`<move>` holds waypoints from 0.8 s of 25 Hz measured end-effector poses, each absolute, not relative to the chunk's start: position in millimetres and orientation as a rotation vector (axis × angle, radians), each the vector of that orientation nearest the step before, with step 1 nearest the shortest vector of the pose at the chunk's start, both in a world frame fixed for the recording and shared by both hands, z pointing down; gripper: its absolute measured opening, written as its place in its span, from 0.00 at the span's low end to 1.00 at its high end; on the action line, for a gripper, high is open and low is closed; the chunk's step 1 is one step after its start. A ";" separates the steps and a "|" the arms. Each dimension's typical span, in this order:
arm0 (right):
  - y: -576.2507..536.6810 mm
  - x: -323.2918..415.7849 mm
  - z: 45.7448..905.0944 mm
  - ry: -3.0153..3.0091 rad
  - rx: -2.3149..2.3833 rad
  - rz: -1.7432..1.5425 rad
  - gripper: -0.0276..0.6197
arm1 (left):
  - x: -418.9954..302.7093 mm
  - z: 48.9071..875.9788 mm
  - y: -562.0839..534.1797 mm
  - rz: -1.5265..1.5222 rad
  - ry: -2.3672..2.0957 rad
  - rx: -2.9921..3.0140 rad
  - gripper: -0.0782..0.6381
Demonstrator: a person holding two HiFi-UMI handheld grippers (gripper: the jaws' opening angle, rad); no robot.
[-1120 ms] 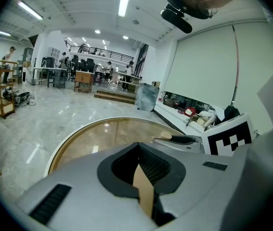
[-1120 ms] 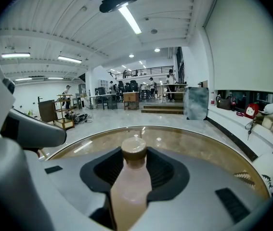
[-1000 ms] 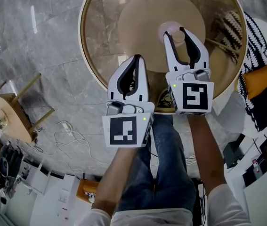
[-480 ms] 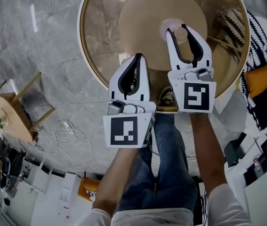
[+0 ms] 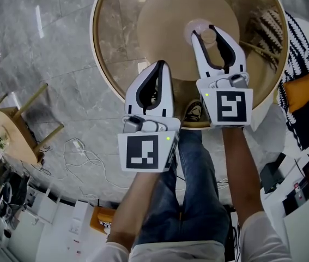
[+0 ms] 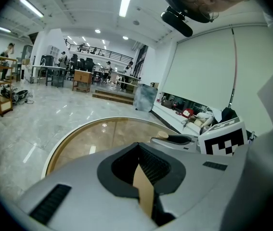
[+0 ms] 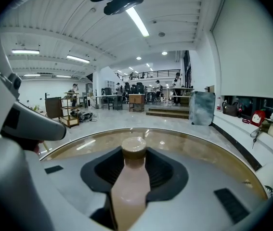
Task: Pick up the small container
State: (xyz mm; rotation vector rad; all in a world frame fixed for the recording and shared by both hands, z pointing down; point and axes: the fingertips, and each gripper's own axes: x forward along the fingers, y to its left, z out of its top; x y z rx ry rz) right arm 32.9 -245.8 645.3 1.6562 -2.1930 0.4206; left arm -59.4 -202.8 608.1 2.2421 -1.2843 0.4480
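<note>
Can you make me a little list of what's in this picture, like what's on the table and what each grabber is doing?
table: round, glass top
small container: pinkish bottle, tan cap, upright
right gripper: jaws have just been closing; now snug on either side of the small container
left gripper: shut, empty, above the table's near edge

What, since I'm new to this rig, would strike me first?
The small container stands on the round glass table, between the jaws of the right claw, which have just been closing on it. The left claw hangs shut and empty at the table's near edge.
</note>
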 end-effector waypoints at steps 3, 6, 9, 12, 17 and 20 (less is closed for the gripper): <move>-243.7 35.1 644.5 -2.196 1.650 0.423 0.27 | -57.7 603.1 -200.6 0.426 -1.271 2.251 0.13; -240.9 36.0 645.0 -2.189 1.652 0.424 0.27 | -58.2 599.1 -199.7 0.418 -1.269 2.259 0.13; -237.3 37.7 645.2 -2.183 1.663 0.449 0.27 | -59.2 597.8 -198.5 0.433 -1.271 2.257 0.13; -232.9 40.3 645.3 -2.180 1.667 0.463 0.27 | -59.9 593.4 -196.7 0.433 -1.279 2.259 0.13; -227.0 40.5 642.7 -2.186 1.659 0.474 0.27 | -58.1 588.7 -193.8 0.440 -1.269 2.261 0.13; -223.9 39.6 640.7 -2.189 1.649 0.471 0.27 | -55.4 584.7 -190.2 0.424 -1.251 2.279 0.13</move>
